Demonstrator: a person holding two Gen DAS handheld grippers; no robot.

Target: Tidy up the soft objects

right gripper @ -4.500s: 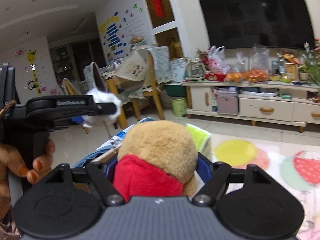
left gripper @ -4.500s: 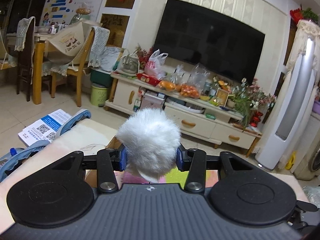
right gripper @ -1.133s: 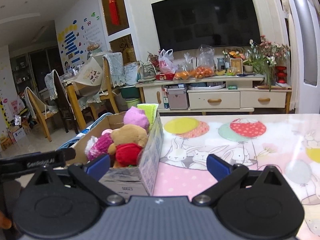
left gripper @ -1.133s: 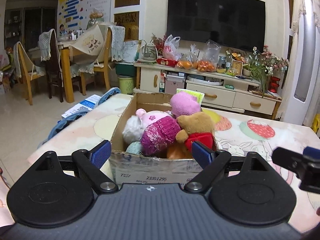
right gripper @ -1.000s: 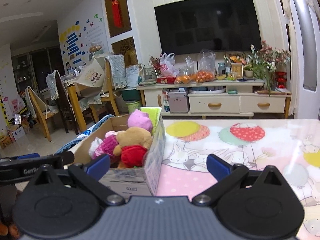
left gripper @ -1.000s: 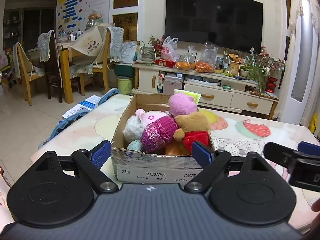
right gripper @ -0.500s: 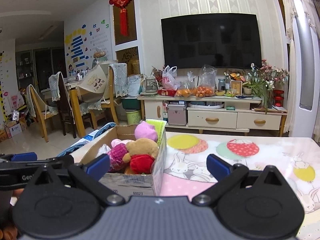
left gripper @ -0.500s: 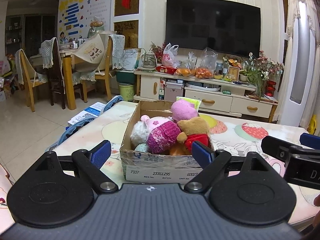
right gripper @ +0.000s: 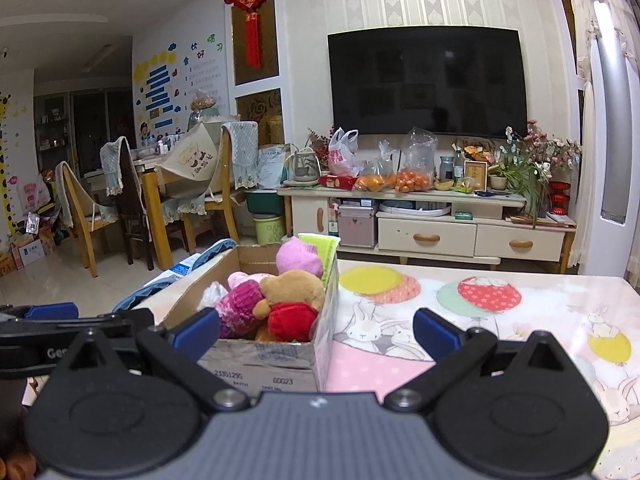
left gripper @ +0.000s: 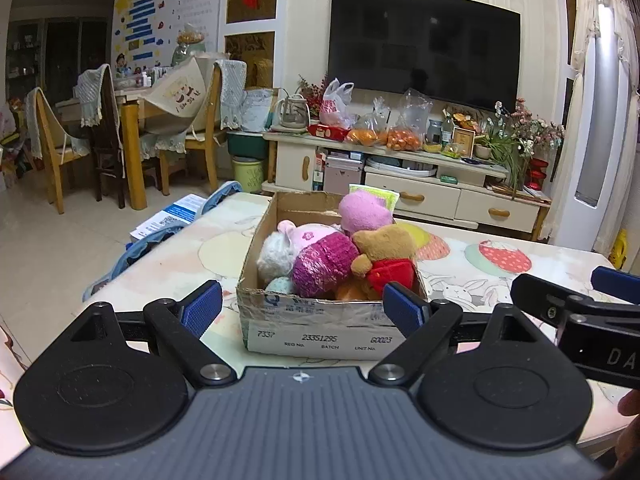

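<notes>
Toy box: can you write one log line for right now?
cardboard box: full of plush toys, bear on top | left gripper: open, empty | right gripper: open, empty

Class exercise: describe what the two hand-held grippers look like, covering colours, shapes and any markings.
Each hand-held gripper, left and right, has a ribbed grey body, two round black discs, black angular arms with silver pivot bolts, and blue ribbed pads. White lettering marks the sides, only partly readable. No cables show.
</notes>
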